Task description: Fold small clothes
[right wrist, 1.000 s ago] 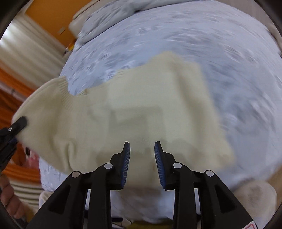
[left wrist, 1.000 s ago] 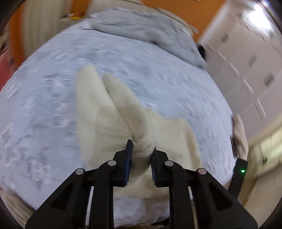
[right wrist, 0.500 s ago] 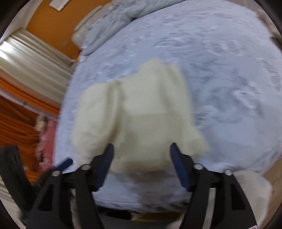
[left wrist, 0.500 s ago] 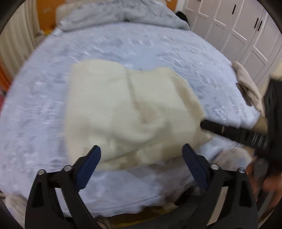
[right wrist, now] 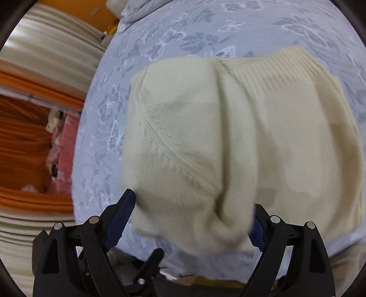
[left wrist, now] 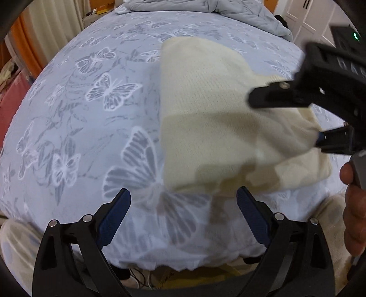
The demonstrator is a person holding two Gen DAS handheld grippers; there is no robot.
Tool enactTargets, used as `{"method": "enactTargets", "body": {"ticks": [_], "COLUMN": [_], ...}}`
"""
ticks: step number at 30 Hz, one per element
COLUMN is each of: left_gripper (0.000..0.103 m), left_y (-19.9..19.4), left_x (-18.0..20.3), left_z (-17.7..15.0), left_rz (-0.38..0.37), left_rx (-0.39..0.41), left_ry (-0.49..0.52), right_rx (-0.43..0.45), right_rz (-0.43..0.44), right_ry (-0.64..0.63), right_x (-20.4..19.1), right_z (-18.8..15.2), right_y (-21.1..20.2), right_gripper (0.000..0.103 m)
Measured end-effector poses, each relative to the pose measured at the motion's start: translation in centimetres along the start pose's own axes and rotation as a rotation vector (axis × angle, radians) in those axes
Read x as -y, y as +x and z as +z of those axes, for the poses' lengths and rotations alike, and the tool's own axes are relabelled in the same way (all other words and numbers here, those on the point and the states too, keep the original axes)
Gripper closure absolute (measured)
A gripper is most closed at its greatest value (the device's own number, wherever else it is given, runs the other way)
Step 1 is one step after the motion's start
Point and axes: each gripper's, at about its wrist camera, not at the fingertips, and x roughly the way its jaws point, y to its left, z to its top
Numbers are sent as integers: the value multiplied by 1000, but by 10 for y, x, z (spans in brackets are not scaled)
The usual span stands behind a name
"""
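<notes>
A cream knit sweater (left wrist: pixel 205 128) lies folded on the bed near its front edge. My left gripper (left wrist: pixel 183 210) is open and empty, just in front of the sweater's near edge. My right gripper (right wrist: pixel 192 219) is open wide, with a bunched fold of the sweater (right wrist: pixel 205 160) lying between its fingers. In the left wrist view the right gripper (left wrist: pixel 304 118) reaches in from the right, its fingers spread around the sweater's right edge.
The bed has a blue sheet with white butterflies (left wrist: pixel 91 114). A grey duvet (left wrist: pixel 205 9) is heaped at the far end. White wardrobe doors (left wrist: pixel 308 13) stand at the right; orange curtains (right wrist: pixel 22 137) and a pink item (right wrist: pixel 64 155) lie left.
My left gripper let go of the sweater's fold and opened wide, then drew back to the near edge. My right gripper opened and moved onto the sweater's right side.
</notes>
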Motion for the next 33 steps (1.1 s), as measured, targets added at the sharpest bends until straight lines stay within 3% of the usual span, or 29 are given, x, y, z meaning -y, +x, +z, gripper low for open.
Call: {"method": "enactTargets", "body": {"ticks": [1, 2, 3, 4, 6, 10, 14, 17, 18, 20, 22, 24, 28, 31, 32, 33], "left_gripper": [12, 20, 30, 50, 55, 59, 60, 59, 59, 57, 52, 47, 43, 38, 38, 38], "left_y": [8, 14, 18, 20, 13, 2, 21, 26, 26, 22, 17, 17, 25, 29, 29, 30], "left_x": [1, 0, -1, -2, -6, 9, 31, 43, 46, 46, 48, 48, 49, 53, 54, 55], "left_z": [2, 3, 5, 7, 9, 13, 14, 13, 13, 13, 14, 13, 15, 15, 15, 15], "left_rz": [18, 22, 9, -22, -98, -150, -122, -72, -61, -51, -42, -29, -30, -18, -14, -9], "left_rx": [-5, -8, -18, -35, -34, -4, -44, -61, -61, -45, -29, -34, -65, -71, -69, -67], "left_ry": [7, 8, 4, -12, -69, -53, -17, 9, 19, 28, 25, 22, 13, 24, 29, 34], "right_rx": [13, 27, 59, 117, 224, 336, 237, 184, 181, 220, 254, 281, 143, 119, 122, 128], "right_rz": [6, 6, 49, 112, 168, 148, 3, 23, 77, 83, 118, 122, 163, 222, 211, 172], "right_ry": [-19, -40, -41, -22, -28, 36, 194, 248, 267, 253, 248, 262, 293, 274, 255, 187], "right_x": [-2, -4, -4, -3, -1, 49, 137, 158, 160, 155, 150, 149, 151, 133, 124, 105], "right_z": [3, 4, 7, 8, 6, -15, -39, -53, -55, -53, -48, -40, -21, -14, -14, -8], "right_y": [0, -4, -16, -36, -79, -125, -89, -76, -77, -86, -94, -100, -68, -57, -57, -57], "right_gripper": [71, 83, 85, 89, 91, 92, 92, 90, 83, 76, 33, 24, 23, 27, 37, 76]}}
